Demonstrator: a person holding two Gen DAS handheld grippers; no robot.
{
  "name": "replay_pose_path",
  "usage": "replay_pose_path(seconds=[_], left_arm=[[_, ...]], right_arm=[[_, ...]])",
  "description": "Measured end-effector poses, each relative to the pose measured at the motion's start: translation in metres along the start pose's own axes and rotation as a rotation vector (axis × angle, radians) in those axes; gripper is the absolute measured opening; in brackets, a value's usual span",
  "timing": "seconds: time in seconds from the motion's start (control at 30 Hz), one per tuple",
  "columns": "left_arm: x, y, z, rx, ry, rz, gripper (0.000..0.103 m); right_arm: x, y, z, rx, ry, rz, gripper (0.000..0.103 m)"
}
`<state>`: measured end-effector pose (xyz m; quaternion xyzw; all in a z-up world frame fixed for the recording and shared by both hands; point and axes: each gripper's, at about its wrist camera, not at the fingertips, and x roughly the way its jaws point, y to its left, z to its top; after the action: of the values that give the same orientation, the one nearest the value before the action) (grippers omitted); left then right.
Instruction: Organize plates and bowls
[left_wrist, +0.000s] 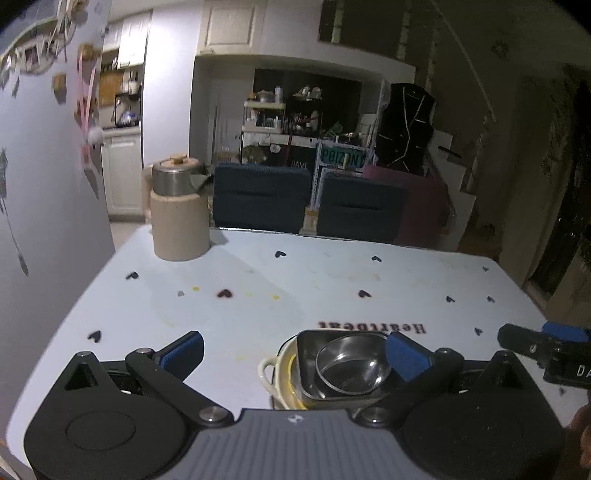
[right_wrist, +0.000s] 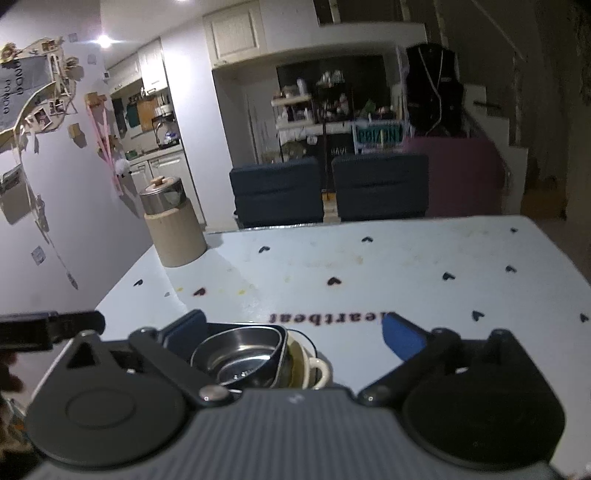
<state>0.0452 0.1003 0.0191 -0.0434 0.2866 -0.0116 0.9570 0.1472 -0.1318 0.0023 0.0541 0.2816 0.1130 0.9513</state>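
Observation:
A nested stack sits near the table's front edge: a cream handled dish (left_wrist: 271, 376) holds a square steel container (left_wrist: 308, 365), which holds a round steel bowl (left_wrist: 351, 365). My left gripper (left_wrist: 293, 354) is open and empty, its right fingertip beside the stack. In the right wrist view the cream dish (right_wrist: 319, 369), the square container (right_wrist: 279, 343) and the round bowl (right_wrist: 240, 358) lie just ahead of my open, empty right gripper (right_wrist: 293, 332), close to its left fingertip. The right gripper also shows at the right edge of the left wrist view (left_wrist: 546, 343).
A beige and steel jug (left_wrist: 179, 210) stands at the table's far left, by the wall. The white table (left_wrist: 332, 288) has small heart prints and a "Heartbeat" label. Two dark chairs (left_wrist: 262, 197) stand behind its far edge.

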Motion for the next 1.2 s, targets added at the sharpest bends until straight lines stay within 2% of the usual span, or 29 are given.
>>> replay_pose_path(seconds=[0.33, 0.5, 0.87, 1.2], left_arm=[[-0.013, -0.011, -0.034, 0.081, -0.006, 0.039, 0.103], [-0.021, -0.012, -0.044, 0.09, -0.017, 0.043, 0.103], [-0.034, -0.011, -0.067, 0.137, -0.03, 0.088, 0.103], [-0.037, -0.008, -0.074, 0.142, -0.044, 0.106, 0.103]], right_arm=[[-0.021, -0.001, -0.032, -0.034, -0.051, -0.048, 0.103], [-0.032, 0.001, -0.047, -0.062, -0.082, -0.081, 0.103], [-0.044, 0.006, -0.081, -0.084, -0.075, -0.088, 0.103], [-0.048, 0.005, -0.086, -0.095, -0.095, -0.098, 0.103]])
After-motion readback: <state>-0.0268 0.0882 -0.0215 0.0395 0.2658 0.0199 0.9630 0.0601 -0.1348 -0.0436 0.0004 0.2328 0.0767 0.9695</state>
